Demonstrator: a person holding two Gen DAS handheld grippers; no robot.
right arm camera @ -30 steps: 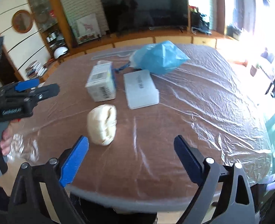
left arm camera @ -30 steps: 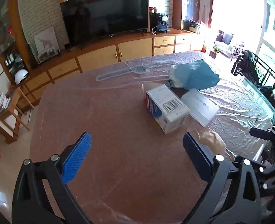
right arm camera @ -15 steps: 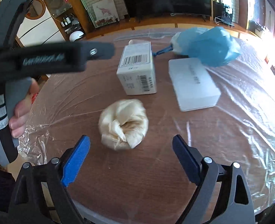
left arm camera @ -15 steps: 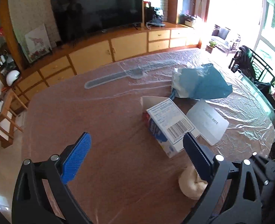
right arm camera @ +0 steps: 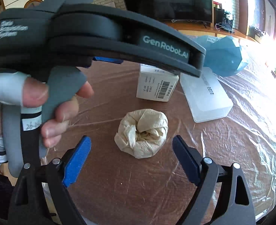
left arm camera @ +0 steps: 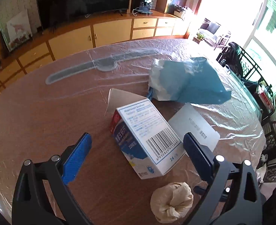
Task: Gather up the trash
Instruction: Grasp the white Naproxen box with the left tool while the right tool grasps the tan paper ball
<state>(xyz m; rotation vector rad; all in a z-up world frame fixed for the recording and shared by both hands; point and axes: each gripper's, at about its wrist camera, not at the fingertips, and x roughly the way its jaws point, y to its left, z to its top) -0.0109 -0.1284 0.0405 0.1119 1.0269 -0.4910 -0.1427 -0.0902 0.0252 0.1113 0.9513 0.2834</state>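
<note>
Strong daylight floods in from the windows (left arm camera: 265, 37) on the right, blown out to white in both views. It glares off the plastic film (left arm camera: 222, 101) covering the bench (left arm camera: 44, 123), brightest on the right side. The far left wall is dimmer. Fisheye bending curves the edges, with dark corners. In the right wrist view the near left hand-held gripper (right arm camera: 100, 43) is soft, its lettering slightly blurred.
</note>
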